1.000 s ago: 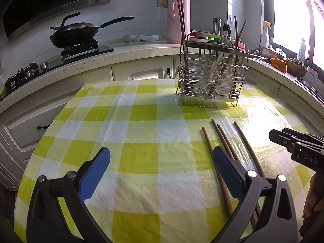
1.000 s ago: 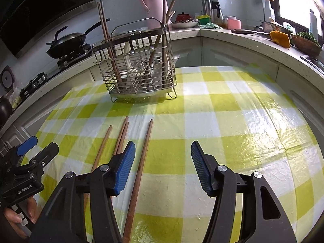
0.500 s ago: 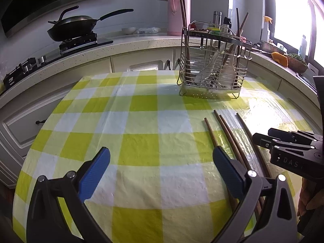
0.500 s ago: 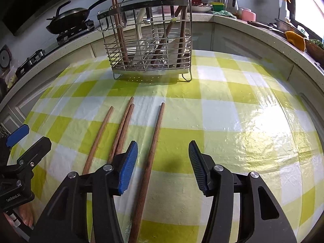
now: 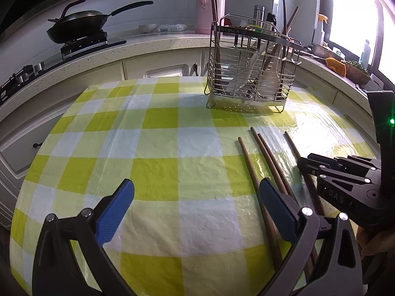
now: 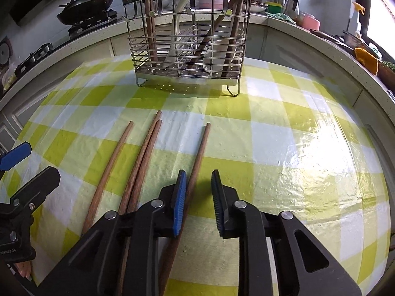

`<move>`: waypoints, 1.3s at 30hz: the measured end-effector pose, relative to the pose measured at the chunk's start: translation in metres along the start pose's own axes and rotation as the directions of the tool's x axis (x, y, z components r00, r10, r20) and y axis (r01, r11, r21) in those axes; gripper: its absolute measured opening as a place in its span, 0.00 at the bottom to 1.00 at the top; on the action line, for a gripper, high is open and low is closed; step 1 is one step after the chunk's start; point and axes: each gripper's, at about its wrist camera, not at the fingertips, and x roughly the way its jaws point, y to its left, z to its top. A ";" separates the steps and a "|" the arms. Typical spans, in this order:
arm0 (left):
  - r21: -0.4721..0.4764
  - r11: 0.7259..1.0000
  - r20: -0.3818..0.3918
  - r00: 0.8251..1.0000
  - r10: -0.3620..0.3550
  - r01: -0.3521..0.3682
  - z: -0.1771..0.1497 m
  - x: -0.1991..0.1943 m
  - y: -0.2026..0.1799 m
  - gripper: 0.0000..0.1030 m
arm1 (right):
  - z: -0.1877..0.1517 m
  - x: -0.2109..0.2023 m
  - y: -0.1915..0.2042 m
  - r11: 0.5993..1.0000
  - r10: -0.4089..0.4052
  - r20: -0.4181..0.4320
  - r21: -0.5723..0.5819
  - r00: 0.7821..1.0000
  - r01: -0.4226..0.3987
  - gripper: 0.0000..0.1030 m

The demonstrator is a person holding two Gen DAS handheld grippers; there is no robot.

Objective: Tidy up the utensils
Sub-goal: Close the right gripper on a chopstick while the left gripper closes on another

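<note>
Several wooden chopsticks (image 6: 145,153) lie side by side on the yellow-checked tablecloth (image 6: 296,148). The rightmost chopstick (image 6: 201,145) runs between the jaws of my right gripper (image 6: 198,175), close against the left blue pad (image 6: 179,197). A gap shows on the right pad's side, and the jaws are closing. A steel wire utensil rack (image 6: 187,56) stands beyond, holding chopsticks and white spoons. My left gripper (image 5: 196,185) hovers open over bare cloth, left of the chopsticks (image 5: 266,153). The right gripper (image 5: 305,165) enters that view from the right, above the chopsticks.
The rack (image 5: 249,74) sits at the table's far side. Behind it a curved counter carries a wok on a stove (image 5: 76,27), a pink thermos (image 5: 209,5) and an orange cloth (image 5: 335,65). A person's hand shows under each gripper.
My right gripper moved forward and lower over the rightmost chopstick, and its jaws narrowed from wide open to a small gap around it. The left gripper barely shifted.
</note>
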 end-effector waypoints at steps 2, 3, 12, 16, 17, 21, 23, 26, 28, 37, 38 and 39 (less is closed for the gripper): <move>-0.001 1.000 -0.014 1.000 -0.009 0.009 0.001 0.003 -0.003 0.95 | -0.002 -0.001 0.000 1.000 -0.008 0.009 -0.011 1.000 0.008 0.10; -0.001 1.000 -0.023 1.000 -0.013 0.013 0.001 0.005 -0.005 0.95 | -0.003 -0.002 -0.001 1.000 -0.004 0.013 -0.010 1.000 0.005 0.09; 0.018 0.999 -0.115 0.992 -0.045 0.047 0.010 0.027 -0.026 0.75 | -0.011 -0.009 -0.015 0.999 0.033 0.015 0.034 0.999 -0.034 0.07; 0.040 0.997 -0.127 0.990 -0.065 0.070 0.014 0.031 -0.041 0.67 | -0.014 -0.011 -0.023 0.997 0.052 0.014 0.058 0.999 -0.053 0.07; 0.051 0.996 -0.130 0.990 -0.063 0.070 0.014 0.032 -0.046 0.65 | -0.014 -0.011 -0.024 0.996 0.055 0.014 0.063 0.998 -0.056 0.07; 0.070 0.995 -0.181 0.982 -0.054 0.067 0.011 0.043 -0.057 0.42 | -0.016 -0.013 -0.028 0.995 0.069 0.016 0.076 0.998 -0.070 0.07; 0.084 0.995 -0.170 0.985 -0.034 0.049 0.009 0.044 -0.060 0.42 | -0.017 -0.013 -0.030 0.994 0.076 0.016 0.079 0.997 -0.078 0.07; 0.112 0.993 -0.151 0.988 -0.009 0.027 0.006 0.045 -0.064 0.40 | -0.017 -0.013 -0.032 0.992 0.089 0.018 0.085 0.996 -0.090 0.07; 0.108 0.994 -0.141 0.990 -0.010 0.025 0.006 0.046 -0.063 0.37 | -0.017 -0.013 -0.033 0.992 0.094 0.020 0.088 0.995 -0.095 0.07; 0.128 0.992 -0.123 0.992 0.004 0.012 0.006 0.046 -0.060 0.09 | -0.018 -0.013 -0.031 0.994 0.080 0.020 0.074 0.997 -0.081 0.07; 0.125 0.992 -0.123 0.992 -0.004 0.019 0.007 0.046 -0.058 0.08 | -0.018 -0.012 -0.031 0.994 0.077 0.019 0.072 0.997 -0.079 0.07; 0.118 0.993 -0.124 0.992 -0.013 0.027 0.007 0.046 -0.056 0.07 | -0.018 -0.012 -0.030 0.994 0.076 0.019 0.072 0.997 -0.078 0.07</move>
